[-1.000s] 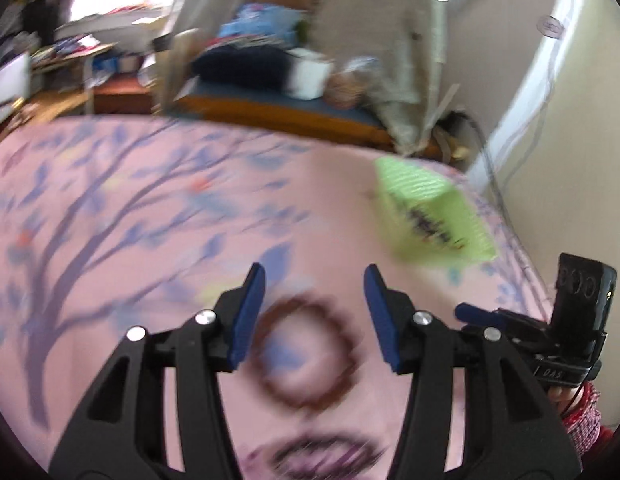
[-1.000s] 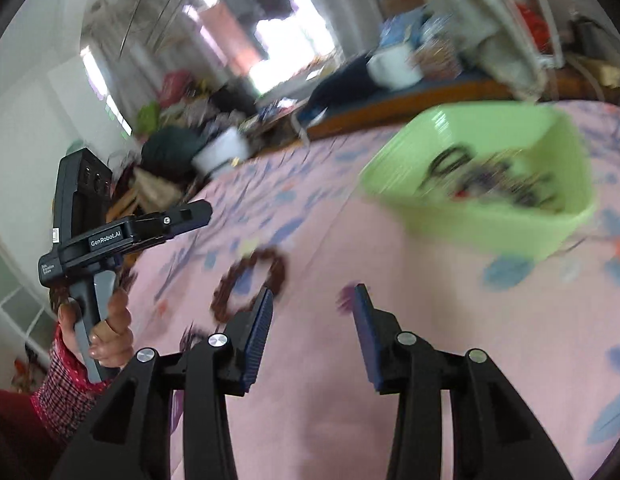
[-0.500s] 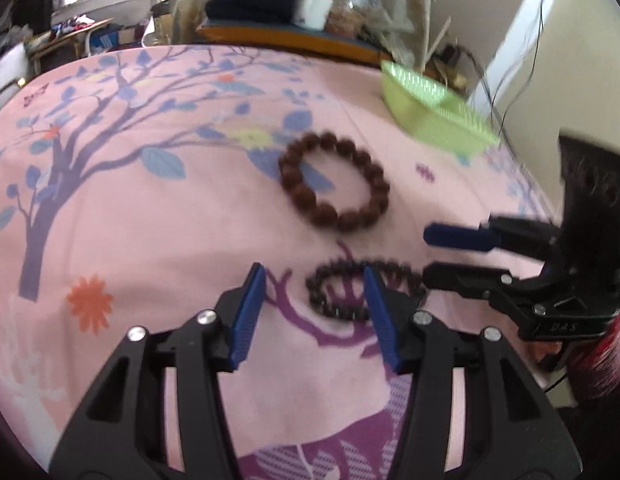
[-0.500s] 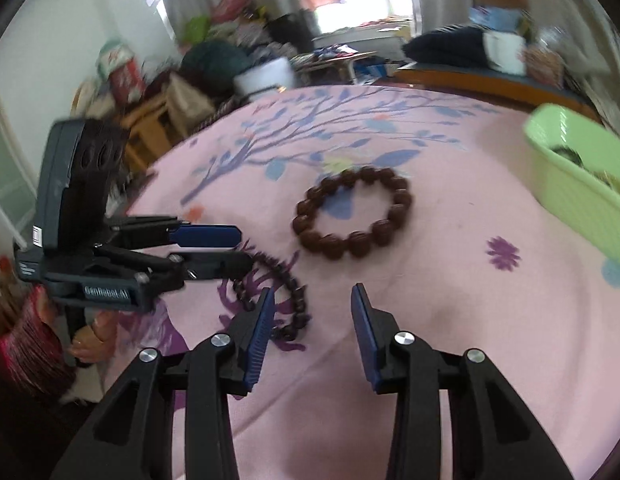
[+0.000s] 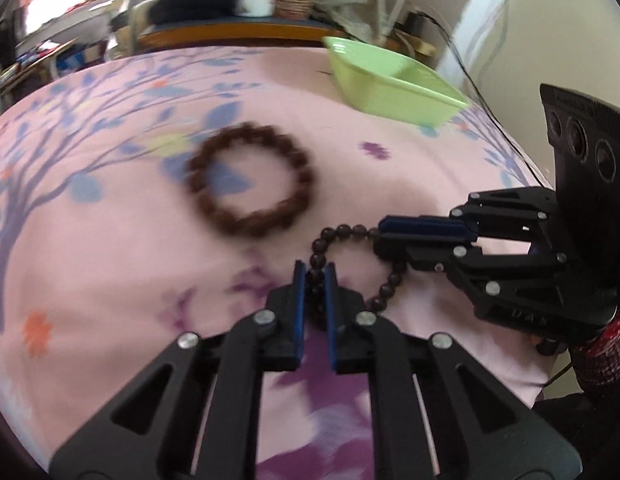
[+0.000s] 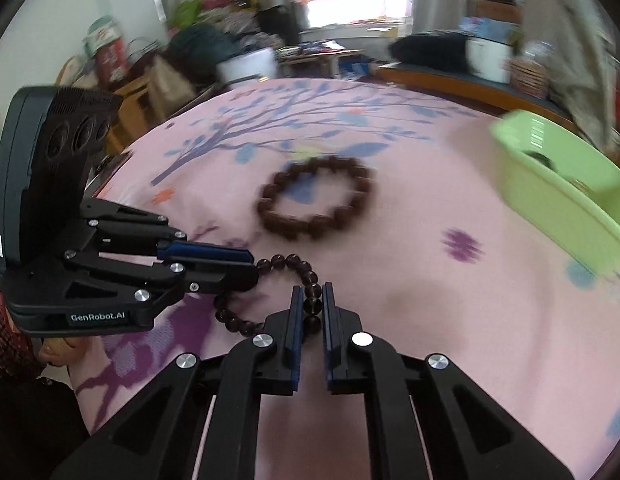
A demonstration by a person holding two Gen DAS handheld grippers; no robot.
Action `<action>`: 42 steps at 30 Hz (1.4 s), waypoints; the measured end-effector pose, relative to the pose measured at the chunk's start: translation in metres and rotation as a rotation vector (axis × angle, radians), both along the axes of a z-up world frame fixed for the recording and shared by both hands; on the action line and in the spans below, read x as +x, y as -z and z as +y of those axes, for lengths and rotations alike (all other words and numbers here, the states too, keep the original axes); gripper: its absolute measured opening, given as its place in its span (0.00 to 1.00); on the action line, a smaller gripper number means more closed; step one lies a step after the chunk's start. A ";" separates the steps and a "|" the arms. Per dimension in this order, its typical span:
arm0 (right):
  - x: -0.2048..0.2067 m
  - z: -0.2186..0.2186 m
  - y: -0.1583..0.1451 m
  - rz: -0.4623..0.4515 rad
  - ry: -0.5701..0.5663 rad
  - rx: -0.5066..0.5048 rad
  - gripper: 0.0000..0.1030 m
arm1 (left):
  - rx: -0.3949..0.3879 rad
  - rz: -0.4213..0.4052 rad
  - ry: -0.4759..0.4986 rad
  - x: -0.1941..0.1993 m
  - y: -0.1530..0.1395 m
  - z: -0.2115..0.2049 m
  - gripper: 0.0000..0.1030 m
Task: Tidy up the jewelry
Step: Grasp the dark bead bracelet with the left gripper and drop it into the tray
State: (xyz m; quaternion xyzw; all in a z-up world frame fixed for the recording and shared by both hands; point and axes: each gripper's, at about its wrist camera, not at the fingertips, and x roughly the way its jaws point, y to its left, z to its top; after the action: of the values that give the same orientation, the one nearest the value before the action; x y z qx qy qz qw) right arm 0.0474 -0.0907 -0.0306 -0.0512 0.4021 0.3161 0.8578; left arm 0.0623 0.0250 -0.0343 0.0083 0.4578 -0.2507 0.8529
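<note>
A: Two tools on one bracelet. The left tool [image 5: 313, 280] has just been closing and now pinches the near side of the dark small-bead bracelet [image 5: 341, 236], with beads plainly between its blue pads. The right tool [image 6: 310, 300] has just been closing too, and it pinches the same strand on its other side.

B: And where is the bracelet lying?

A: On the pink flowered cloth [image 5: 110, 240], near its front edge, strung between the two tools. The brown large-bead bracelet [image 5: 250, 180] lies just beyond it, apart from it and touched by neither tool. The green basket [image 5: 389, 88] sits farther back towards the right, well apart from both.

B: So which step is this?

A: The grasp on the dark bracelet, I'd judge, with the lift not yet begun. The basket already holds some dark pieces, though they are too blurred to name.

B: What does the next move need?

A: Both hands would have to rise together and keep their spacing. Pull apart and the elastic stretches or slips from a pad. Then carry it over the basket rim before letting go.
</note>
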 end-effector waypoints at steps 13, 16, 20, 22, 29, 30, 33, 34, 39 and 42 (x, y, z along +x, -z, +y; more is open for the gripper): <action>-0.004 -0.100 -0.034 -0.110 0.238 0.104 0.00 | -0.054 -0.041 0.200 0.040 -0.038 -0.096 0.08; 0.009 -0.111 -0.051 -0.161 0.260 0.109 0.00 | -0.052 -0.079 0.205 0.056 -0.057 -0.107 0.08; 0.036 -0.128 -0.080 -0.224 0.290 0.117 0.00 | -0.064 -0.117 0.171 0.088 -0.079 -0.121 0.08; 0.054 -0.133 -0.091 -0.247 0.303 0.096 0.00 | -0.060 -0.130 0.146 0.107 -0.086 -0.128 0.08; 0.117 -0.152 -0.091 -0.266 0.377 0.103 0.00 | -0.008 -0.153 0.041 0.168 -0.090 -0.155 0.08; 0.122 -0.155 -0.088 -0.275 0.387 0.105 0.00 | -0.003 -0.163 0.019 0.176 -0.087 -0.157 0.09; 0.147 -0.157 -0.062 -0.272 0.449 0.042 0.00 | 0.075 -0.121 -0.083 0.202 -0.063 -0.156 0.37; 0.149 -0.160 -0.052 -0.246 0.482 0.037 0.00 | 0.070 -0.095 -0.098 0.206 -0.058 -0.152 0.37; 0.107 -0.166 -0.038 -0.178 0.472 0.226 0.00 | -0.032 -0.128 -0.112 0.169 -0.055 -0.108 0.37; 0.078 -0.154 -0.032 -0.168 0.431 0.254 0.00 | -0.048 -0.163 -0.115 0.135 -0.055 -0.083 0.37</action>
State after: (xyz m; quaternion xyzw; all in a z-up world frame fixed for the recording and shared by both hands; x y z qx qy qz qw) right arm 0.1257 -0.2442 0.0018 0.1179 0.2882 0.1686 0.9352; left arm 0.1970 -0.0578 0.0207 -0.0182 0.3806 -0.2110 0.9002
